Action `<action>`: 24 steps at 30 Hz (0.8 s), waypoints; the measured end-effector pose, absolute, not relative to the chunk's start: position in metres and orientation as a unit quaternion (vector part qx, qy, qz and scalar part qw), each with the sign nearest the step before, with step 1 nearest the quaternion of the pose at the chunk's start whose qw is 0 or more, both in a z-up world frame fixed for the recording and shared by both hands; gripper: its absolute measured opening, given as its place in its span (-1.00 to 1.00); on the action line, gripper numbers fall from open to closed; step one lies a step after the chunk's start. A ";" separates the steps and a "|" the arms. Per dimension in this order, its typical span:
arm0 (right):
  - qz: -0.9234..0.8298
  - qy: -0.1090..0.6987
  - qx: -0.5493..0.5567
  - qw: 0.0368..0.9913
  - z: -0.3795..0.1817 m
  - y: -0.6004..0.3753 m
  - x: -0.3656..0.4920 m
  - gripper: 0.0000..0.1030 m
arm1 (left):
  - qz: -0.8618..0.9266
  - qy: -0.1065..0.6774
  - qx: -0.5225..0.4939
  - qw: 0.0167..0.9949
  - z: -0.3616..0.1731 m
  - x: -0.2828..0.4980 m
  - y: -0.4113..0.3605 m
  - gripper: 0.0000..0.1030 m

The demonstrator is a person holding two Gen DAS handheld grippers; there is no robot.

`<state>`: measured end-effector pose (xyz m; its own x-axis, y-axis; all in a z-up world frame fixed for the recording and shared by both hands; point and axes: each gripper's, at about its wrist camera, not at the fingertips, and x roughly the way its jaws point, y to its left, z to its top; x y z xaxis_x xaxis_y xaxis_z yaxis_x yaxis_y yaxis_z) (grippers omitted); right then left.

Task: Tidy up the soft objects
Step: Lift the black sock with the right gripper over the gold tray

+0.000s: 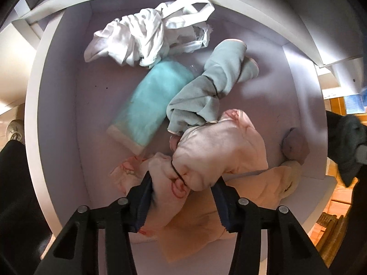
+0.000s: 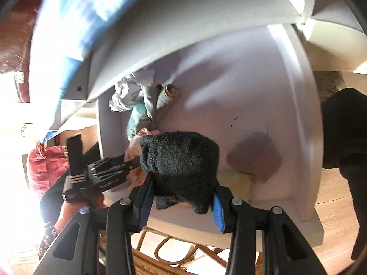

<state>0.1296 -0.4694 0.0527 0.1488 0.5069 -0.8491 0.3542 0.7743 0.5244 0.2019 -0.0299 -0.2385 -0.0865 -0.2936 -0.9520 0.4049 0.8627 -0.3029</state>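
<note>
Left claw (image 1: 183, 197) pinches pink bundle (image 1: 213, 151) (band-tied).

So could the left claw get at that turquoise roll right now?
Probably not yet: the left claw is shut on the pink bundle. The turquoise roll lies open, only its far end under the white cloth.

The left wrist camera looks steeply down along its gripper (image 1: 183, 197), very close above the pink cloth (image 1: 220, 151) in the white box (image 1: 32, 105). The right wrist camera looks down from farther back, over its own gripper (image 2: 182, 198), into the same box (image 2: 305, 123). Both views share the box floor and the pile of cloths.
</note>
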 end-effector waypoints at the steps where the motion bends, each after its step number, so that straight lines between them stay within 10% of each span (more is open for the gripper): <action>1: 0.056 0.647 0.331 0.684 0.058 -0.471 0.130 -0.15 | -0.259 0.690 0.044 0.675 -0.239 0.201 -0.030 -0.03; 24: 0.149 0.548 0.222 0.793 0.259 -0.467 0.148 -0.15 | -0.245 0.689 0.079 0.678 -0.265 0.193 -0.067 -0.02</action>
<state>0.1476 -0.4672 0.2588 0.3556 0.4794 -0.8023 0.0060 0.8573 0.5149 0.1925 -0.0666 -0.2646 -0.0688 -0.2227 -0.9724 0.4402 0.8680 -0.2300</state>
